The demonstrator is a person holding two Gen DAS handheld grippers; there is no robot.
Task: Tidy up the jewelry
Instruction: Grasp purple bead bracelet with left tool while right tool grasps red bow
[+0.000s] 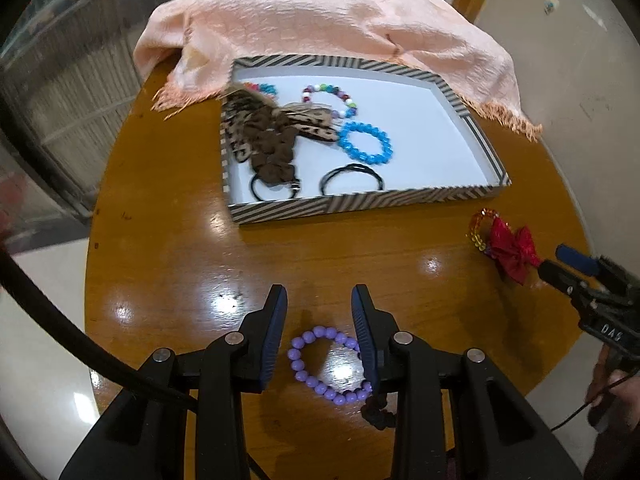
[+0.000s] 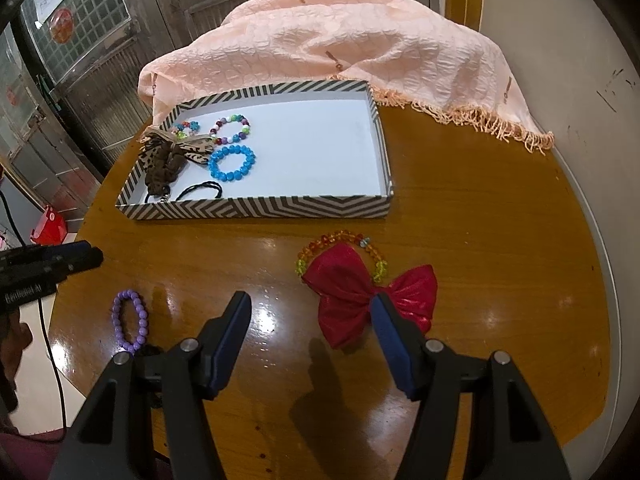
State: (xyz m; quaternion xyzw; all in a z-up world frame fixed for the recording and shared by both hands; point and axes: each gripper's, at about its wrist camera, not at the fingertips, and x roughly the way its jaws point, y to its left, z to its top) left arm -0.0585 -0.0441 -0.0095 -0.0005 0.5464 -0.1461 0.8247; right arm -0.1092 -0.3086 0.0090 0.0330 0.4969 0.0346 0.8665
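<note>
A purple bead bracelet with a dark knot lies flat on the round wooden table. My left gripper hovers open over it, its right finger overlapping the beads. In the right wrist view this bracelet lies below the left gripper. A red bow rests partly on an orange bead bracelet. My right gripper stands open just before the bow, with its right finger in front of it. The left wrist view shows the right gripper beside the bow.
A striped tray holds a blue bracelet, a multicolour bracelet, a brown leopard hair piece and black hair ties. A peach cloth is heaped behind it. The table edge is close on both sides.
</note>
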